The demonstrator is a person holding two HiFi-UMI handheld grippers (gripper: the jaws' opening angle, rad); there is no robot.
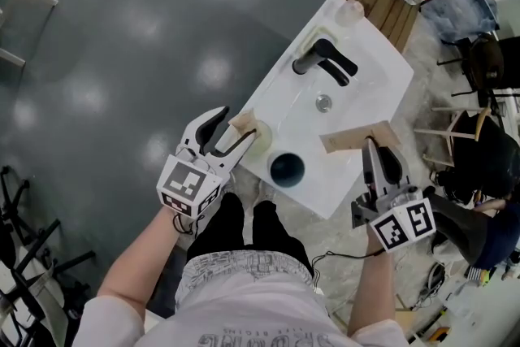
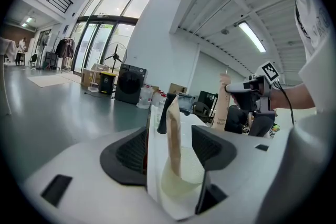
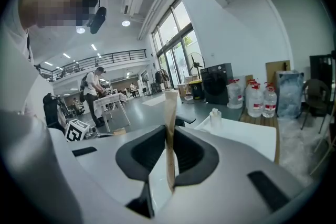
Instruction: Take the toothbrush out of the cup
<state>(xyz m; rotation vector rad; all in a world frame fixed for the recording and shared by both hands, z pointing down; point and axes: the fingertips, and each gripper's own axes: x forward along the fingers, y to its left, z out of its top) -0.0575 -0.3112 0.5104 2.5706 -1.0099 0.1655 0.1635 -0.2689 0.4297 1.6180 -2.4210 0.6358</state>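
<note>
The left hand-held gripper (image 1: 238,124) is at the worktop's corner, left of the black tap (image 1: 323,61) and closer to the person. Its jaws are wide apart, one on each side of a see-through plastic cup (image 1: 262,140). In the left gripper view, there is a small gap between the cup (image 2: 181,178) and the jaw on the left, so the left hand-held gripper (image 2: 173,147) is not squeezing it. A short tan card packet (image 1: 243,123) stands up inside this cup, leaning a little.

A dark round cup (image 1: 286,168) sits just beside the see-through one, also on the person's side of the tap. Both cups rest on the white worktop with a sink bowl (image 1: 374,85).

To the right of the tap is the right hand-held gripper (image 1: 376,144). The right gripper view shows this hand-held gripper (image 3: 169,149) with its jaws pressed tight on a flat tan card toothbrush packet (image 3: 169,123). That packet (image 1: 357,137) is held over the worktop, apart from both cups. The left gripper view shows it (image 2: 222,105) standing tall, with the word TOOTH printed on it.
</note>
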